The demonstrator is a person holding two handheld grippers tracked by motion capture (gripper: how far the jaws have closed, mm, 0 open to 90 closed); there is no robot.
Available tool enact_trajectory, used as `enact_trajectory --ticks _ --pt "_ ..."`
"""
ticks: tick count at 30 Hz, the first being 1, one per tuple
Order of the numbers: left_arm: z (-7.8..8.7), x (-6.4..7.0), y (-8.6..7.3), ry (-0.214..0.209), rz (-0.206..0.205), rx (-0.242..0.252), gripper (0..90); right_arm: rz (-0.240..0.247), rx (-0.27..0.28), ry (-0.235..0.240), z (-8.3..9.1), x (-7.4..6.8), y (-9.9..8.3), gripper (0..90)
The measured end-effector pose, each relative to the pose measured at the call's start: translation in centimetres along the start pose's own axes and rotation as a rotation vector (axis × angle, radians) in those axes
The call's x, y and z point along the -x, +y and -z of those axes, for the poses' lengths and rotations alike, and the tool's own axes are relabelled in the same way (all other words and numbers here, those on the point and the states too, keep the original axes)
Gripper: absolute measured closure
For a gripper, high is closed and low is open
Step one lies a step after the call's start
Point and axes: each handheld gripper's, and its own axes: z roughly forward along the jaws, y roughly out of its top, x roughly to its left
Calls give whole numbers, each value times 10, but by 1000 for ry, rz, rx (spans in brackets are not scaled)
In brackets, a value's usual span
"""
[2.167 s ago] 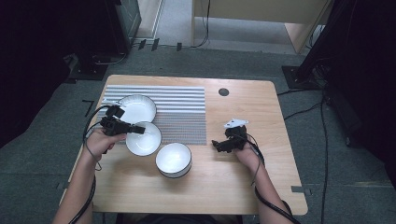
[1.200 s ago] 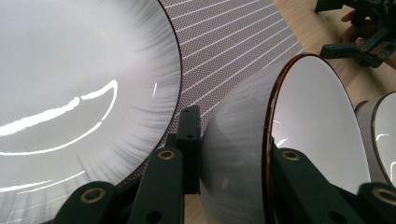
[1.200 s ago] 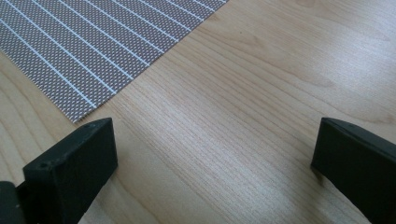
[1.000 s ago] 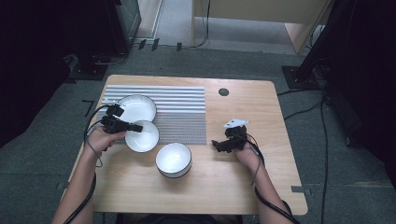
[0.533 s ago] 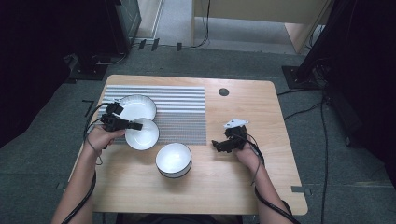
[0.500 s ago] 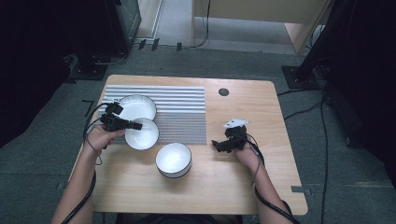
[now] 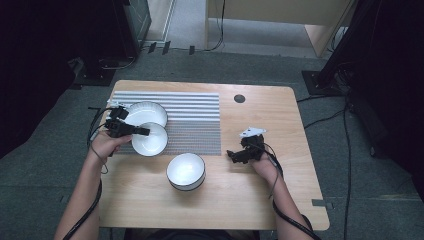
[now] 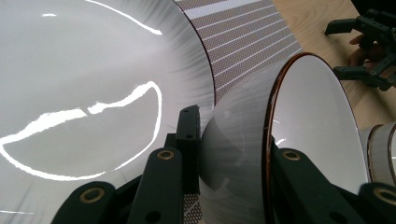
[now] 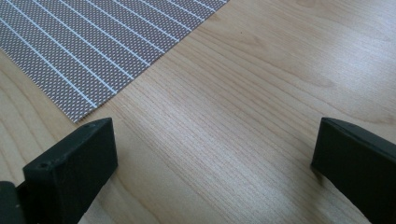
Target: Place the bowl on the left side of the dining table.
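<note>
Pale wooden table [image 7: 280, 125] carried a grey striped mat [image 7: 195, 125]. Since a moment earlier, the left gripper [image 7: 142, 131], pinching the small brown-rimmed white bowl [image 7: 150, 140] by its wall, had drawn it toward the wide white plate [image 7: 146, 113], probably to stack it. Right gripper [image 7: 233, 155] rested spread apart.

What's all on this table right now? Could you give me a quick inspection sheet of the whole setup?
Surface: wooden table with a striped mat on its far left part.
Job's things: small white bowl tilted, clamped at its rim; white plate right beside it on the mat; larger white bowl upright on bare wood.
Clutter: nothing seen.
Grippers: left gripper shut on the small bowl, one finger inside and one outside; right gripper open above bare wood, holding nothing.
Cables: one trails from each gripper along the forearm.
Surroundings: grey floor, dark stands, floor cables.
</note>
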Motion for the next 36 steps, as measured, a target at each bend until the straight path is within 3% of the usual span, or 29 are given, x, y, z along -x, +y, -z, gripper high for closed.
enact_trajectory --ticks 22,36 --pt "5 -11 6 16 46 17 733 5 2 2 0 0 0 0" --pt "2 -22 21 9 61 22 734 2 1 2 1 -1 -1 0"
